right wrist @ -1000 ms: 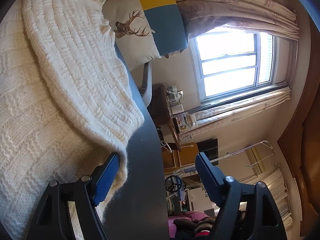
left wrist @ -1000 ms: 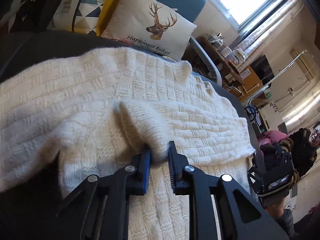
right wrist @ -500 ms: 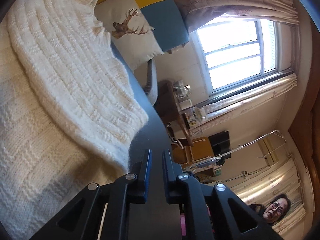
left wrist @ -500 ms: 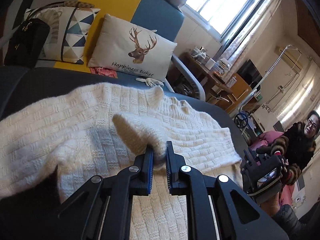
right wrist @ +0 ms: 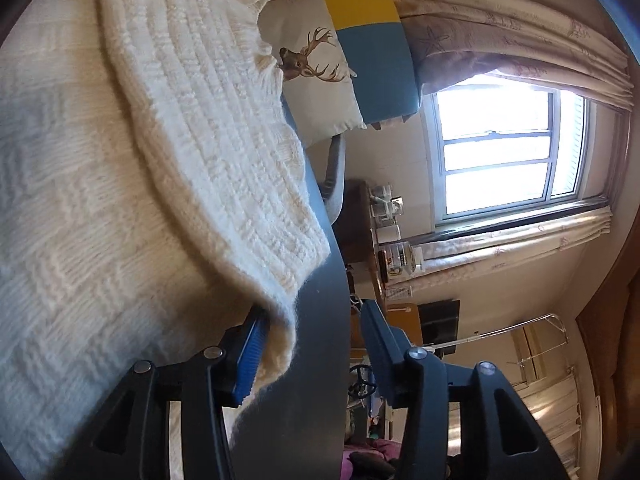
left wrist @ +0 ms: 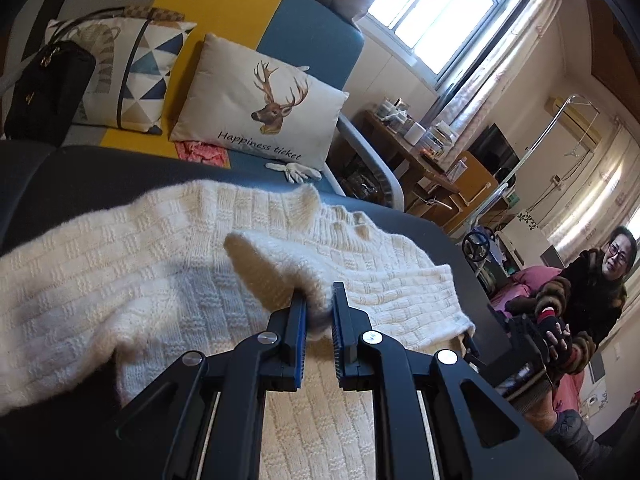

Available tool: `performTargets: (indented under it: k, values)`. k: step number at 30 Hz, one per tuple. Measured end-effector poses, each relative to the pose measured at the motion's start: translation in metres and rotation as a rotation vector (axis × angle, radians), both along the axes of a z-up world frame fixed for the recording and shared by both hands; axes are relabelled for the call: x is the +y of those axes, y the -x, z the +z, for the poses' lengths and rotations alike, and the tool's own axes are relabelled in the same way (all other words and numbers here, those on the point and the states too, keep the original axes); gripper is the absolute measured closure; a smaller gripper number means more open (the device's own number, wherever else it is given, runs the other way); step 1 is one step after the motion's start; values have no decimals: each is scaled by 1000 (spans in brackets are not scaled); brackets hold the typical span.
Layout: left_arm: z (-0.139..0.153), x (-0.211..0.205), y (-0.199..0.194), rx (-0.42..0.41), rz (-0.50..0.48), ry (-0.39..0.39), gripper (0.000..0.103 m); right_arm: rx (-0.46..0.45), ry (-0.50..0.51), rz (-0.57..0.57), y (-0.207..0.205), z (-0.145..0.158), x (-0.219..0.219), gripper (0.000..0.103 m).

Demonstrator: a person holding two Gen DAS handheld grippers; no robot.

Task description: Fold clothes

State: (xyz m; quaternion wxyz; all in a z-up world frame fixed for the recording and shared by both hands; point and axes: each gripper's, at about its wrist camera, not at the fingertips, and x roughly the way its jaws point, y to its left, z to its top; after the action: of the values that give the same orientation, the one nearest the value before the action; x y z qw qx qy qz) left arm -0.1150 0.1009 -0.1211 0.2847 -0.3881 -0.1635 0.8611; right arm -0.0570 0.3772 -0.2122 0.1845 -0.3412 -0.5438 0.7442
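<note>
**Fingers: left clamped on knit, right opening at the hem**

Left wrist view: the left gripper (left wrist: pixel 319 309) has its fingers (left wrist: pixel 298 322) pinched together on a raised fold of the cream sweater (left wrist: pixel 120 280), which lies spread across the dark desk (left wrist: pixel 100 172). The pinched ridge stands up from the layer below. A deer cushion (left wrist: pixel 260 108) sits on the sofa behind. At the far right a person holds the right gripper (left wrist: pixel 520 344) near the sweater's corner.

Right wrist view: the right gripper (right wrist: pixel 316 344) has its fingers apart and opening. The sweater's fluffy corner (right wrist: pixel 280 344) lies against the left pad; the other pad stands clear over bare desk (right wrist: pixel 320 320), so nothing is gripped.

Judgement: for a clean fold, the right should push further over the hem and close on both layers before lifting. The left should hold its pinch firmly and level, so both edges travel together and the loose knit does not stretch or sag.
</note>
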Motion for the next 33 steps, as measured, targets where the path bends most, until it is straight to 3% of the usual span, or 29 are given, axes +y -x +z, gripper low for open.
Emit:
performTargets:
  k: [1, 3, 7, 10, 14, 19, 23, 25, 28, 31, 33]
  values:
    - [2, 0, -1, 4, -1, 2, 91, 17, 20, -17, 4, 3, 3, 84]
    - [5, 0, -4, 18, -1, 9, 91, 35, 79, -75, 8, 12, 12, 97]
    - [0, -4, -7, 13, 11, 20, 91, 49, 141, -105, -5, 13, 14, 97]
    - [-15, -6, -2, -23, 32, 61, 91, -8, 143, -114, -12, -10, 10, 98]
    - [-40, -12, 5, -104, 56, 101, 90, -10, 154, -129, -13, -8, 11, 96]
    - [-53, -37, -5, -180, 57, -15, 86, -74, 108, -70, -26, 0, 5, 76]
    - [-56, -60, -9, -209, 69, -60, 85, -146, 162, 5, -54, 21, 0, 72]
    - [-57, -64, -8, -219, 65, -60, 85, -118, 215, 46, -63, 39, -7, 72]
    - [-54, -55, -1, -219, 40, -71, 85, -47, 303, 75, -47, 63, -18, 69]
    - [-52, -36, 11, -218, 16, -47, 85, -28, 369, 55, -6, 64, -25, 69]
    - [-60, -25, 22, -260, 17, -10, 85, -52, 380, 18, 17, 51, -28, 69]
